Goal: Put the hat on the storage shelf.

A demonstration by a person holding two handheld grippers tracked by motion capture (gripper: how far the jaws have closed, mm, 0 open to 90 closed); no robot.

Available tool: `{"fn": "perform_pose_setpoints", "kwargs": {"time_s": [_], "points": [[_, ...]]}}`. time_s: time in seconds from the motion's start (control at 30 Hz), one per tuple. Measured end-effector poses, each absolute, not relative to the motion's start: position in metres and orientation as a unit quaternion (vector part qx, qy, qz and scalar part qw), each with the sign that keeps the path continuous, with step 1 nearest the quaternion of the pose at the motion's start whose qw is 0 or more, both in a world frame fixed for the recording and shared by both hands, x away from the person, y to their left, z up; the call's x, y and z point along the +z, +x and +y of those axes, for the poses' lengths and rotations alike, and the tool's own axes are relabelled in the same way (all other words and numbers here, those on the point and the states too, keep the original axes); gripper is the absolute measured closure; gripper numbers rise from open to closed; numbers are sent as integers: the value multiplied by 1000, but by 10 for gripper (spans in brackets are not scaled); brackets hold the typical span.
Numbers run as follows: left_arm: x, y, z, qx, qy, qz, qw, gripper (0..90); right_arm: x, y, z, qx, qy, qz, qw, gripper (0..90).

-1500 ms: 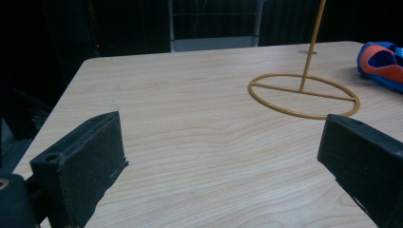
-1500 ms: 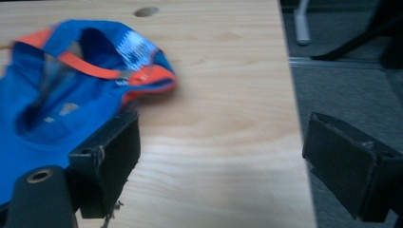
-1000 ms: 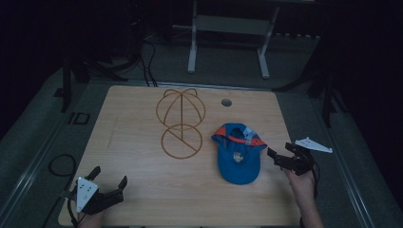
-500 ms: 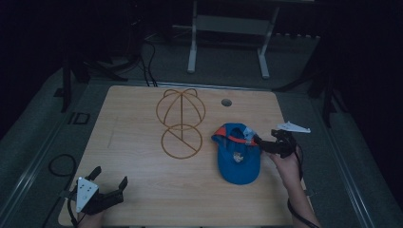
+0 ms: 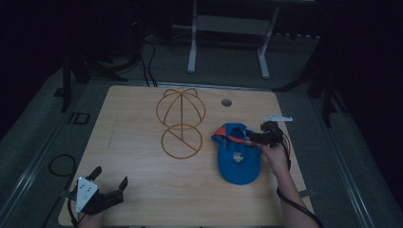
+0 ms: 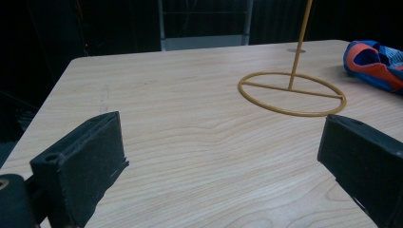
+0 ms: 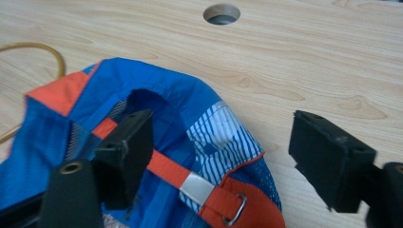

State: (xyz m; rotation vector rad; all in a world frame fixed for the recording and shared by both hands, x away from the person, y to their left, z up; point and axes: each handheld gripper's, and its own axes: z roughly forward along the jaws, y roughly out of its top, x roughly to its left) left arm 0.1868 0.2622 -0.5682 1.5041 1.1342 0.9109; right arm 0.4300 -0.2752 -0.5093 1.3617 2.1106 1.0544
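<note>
A blue cap [image 5: 236, 159] with orange trim lies at the table's right, its back opening facing away from me. My right gripper [image 5: 253, 137] is open at the cap's back edge. In the right gripper view, one jaw of the right gripper [image 7: 221, 142] sits over the cap [image 7: 157, 80] by its orange strap [image 7: 166, 171], and the other jaw is over bare wood. My left gripper [image 5: 110, 176] rests open near the front left corner. In the left gripper view, the left gripper [image 6: 218, 152] has nothing between its jaws.
An orange wire hat stand [image 5: 180, 121] stands at the centre of the wooden table [image 5: 133, 109]; its base ring [image 6: 290, 113] lies ahead of the left gripper. A cable hole [image 5: 226, 102] is behind the cap. A white metal frame [image 5: 228, 23] stands beyond the table.
My right gripper has moved left and away from me, from beside the cap's right side to its back edge, one jaw now over the strap. The left gripper has not moved.
</note>
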Motion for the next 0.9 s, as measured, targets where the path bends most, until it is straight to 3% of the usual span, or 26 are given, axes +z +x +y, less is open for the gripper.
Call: {"fn": "perform_pose_setpoints", "kwargs": {"time_s": [0.57, 0.9], "points": [[-568, 186, 263, 374, 622, 468, 504, 20, -546, 447, -263, 311, 497, 785, 201, 379], [-568, 185, 261, 378, 624, 467, 499, 20, -553, 443, -260, 298, 489, 795, 200, 557]]}}
